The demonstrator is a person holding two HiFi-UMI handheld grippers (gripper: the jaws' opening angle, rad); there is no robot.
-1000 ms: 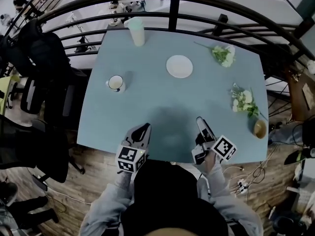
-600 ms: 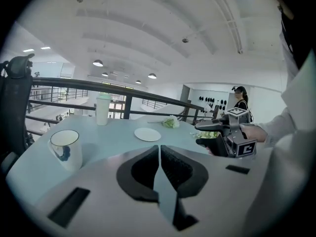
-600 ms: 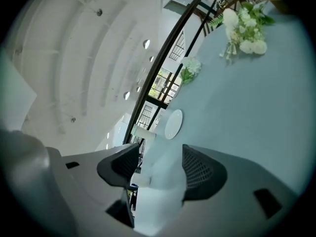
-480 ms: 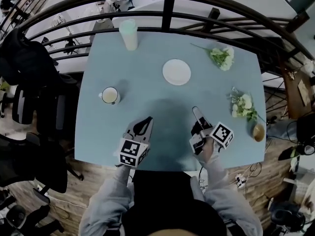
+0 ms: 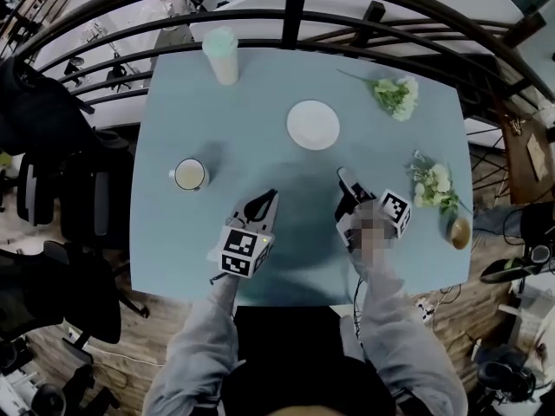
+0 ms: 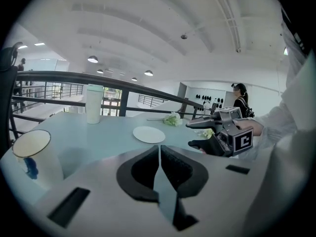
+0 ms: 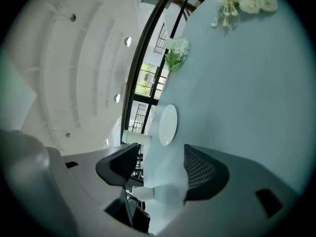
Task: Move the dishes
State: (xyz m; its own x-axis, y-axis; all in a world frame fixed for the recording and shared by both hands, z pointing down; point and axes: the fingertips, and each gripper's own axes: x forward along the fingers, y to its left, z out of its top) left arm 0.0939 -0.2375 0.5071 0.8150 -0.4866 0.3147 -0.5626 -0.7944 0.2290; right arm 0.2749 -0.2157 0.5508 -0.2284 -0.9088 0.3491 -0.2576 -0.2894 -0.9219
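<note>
Mug (image 5: 189,175) at your left on the blue tabletop (image 5: 173,250), your left tongs (image 5: 262,202) pressed together on nothing, white plate (image 5: 313,125) farther out between both tools, your right tongs (image 5: 345,180) spread apart, empty, above the tabletop.

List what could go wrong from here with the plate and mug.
1. The plate lies flat on the table; the open right hand-held gripper may push its thin rim toward the railing rather than pinch it.
2. The left hand-held gripper is shut; reaching the mug that way could knock it, and it stands near the table's left edge.
3. The flowers lie beside the right hand-held gripper; a wide swing could sweep them.
</note>
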